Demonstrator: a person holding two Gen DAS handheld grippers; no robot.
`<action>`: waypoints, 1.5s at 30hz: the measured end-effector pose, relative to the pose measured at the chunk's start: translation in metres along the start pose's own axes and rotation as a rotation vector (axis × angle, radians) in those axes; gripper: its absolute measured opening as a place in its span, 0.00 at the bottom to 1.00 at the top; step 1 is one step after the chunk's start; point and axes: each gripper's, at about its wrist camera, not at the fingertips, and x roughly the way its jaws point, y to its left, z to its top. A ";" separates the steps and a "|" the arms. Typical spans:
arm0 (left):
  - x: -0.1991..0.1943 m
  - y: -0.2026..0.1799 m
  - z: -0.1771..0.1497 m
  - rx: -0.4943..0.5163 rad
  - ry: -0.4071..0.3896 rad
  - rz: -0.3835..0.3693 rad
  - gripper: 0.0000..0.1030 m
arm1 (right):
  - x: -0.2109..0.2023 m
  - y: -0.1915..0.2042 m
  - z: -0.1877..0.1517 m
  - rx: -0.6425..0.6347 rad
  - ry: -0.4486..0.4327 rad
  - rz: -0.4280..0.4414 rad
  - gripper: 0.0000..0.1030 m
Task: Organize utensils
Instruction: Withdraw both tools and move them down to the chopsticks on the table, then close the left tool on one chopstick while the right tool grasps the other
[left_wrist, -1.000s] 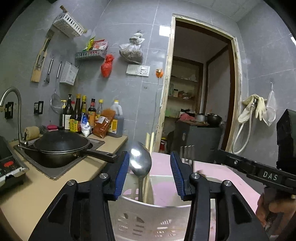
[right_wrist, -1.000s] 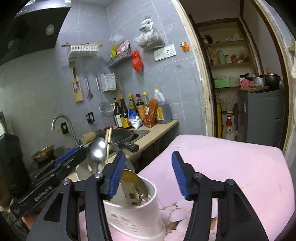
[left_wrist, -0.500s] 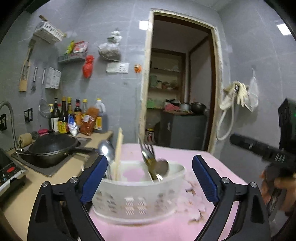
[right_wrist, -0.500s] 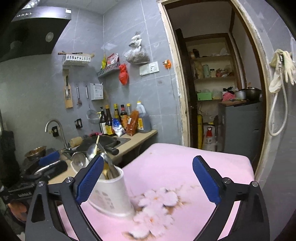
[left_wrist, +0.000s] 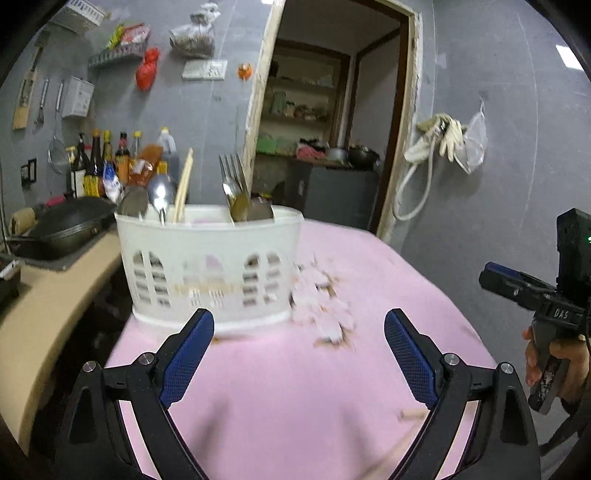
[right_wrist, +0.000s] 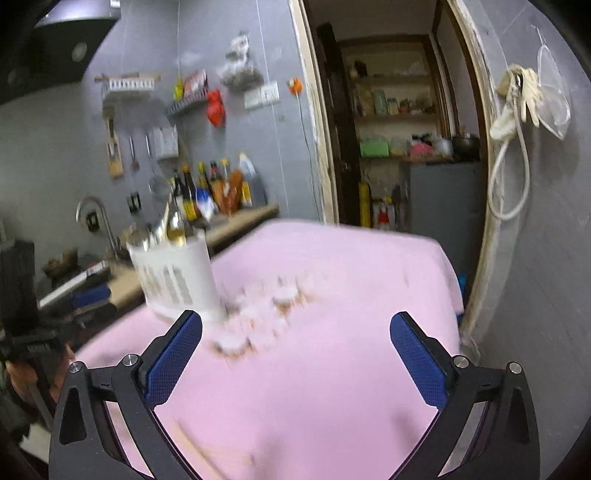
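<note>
Left wrist view, from left to right: a dark wok (left_wrist: 70, 225) sat on the beige counter (left_wrist: 55, 306), sauce bottles (left_wrist: 107, 162) lined the grey wall behind it, and the white slotted utensil caddy (left_wrist: 210, 262) stood upright on the pink floral cloth (left_wrist: 295, 387) near the table's counter-side edge. Inside the caddy, spoons (left_wrist: 162, 192) and chopsticks (left_wrist: 183, 184) rose from the left compartment, while a fork (left_wrist: 231, 173) and more spoon bowls leaned in the right one. The left gripper (left_wrist: 299, 354) hung over bare cloth just short of the caddy, its blue-padded jaws spread wide with nothing between them, having just been opening. A stick-like piece (left_wrist: 412, 414), possibly a chopstick, lay on the cloth near the right finger, too blurred to identify. At far right a person's hand (left_wrist: 557, 354) gripped the handle of the other tool. Right wrist view, heavily motion-blurred: the left tool's body and the hand holding it showed at the far left edge, the caddy (right_wrist: 173, 273) stood left of centre on the cloth, and the right gripper (right_wrist: 295, 354) was over empty pink fabric, well apart from the caddy, its jaws likewise spread wide and empty after just opening. An open doorway (right_wrist: 402, 129) and shelves filled the right background.
</note>
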 end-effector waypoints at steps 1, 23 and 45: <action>-0.001 -0.003 -0.004 0.012 0.018 -0.003 0.88 | -0.002 -0.002 -0.005 0.000 0.021 -0.003 1.00; 0.014 -0.077 -0.063 0.344 0.254 -0.087 0.87 | -0.026 0.032 -0.094 -0.242 0.374 0.053 0.45; 0.064 -0.057 -0.051 0.211 0.435 0.054 0.03 | 0.025 0.008 -0.072 -0.129 0.403 -0.052 0.06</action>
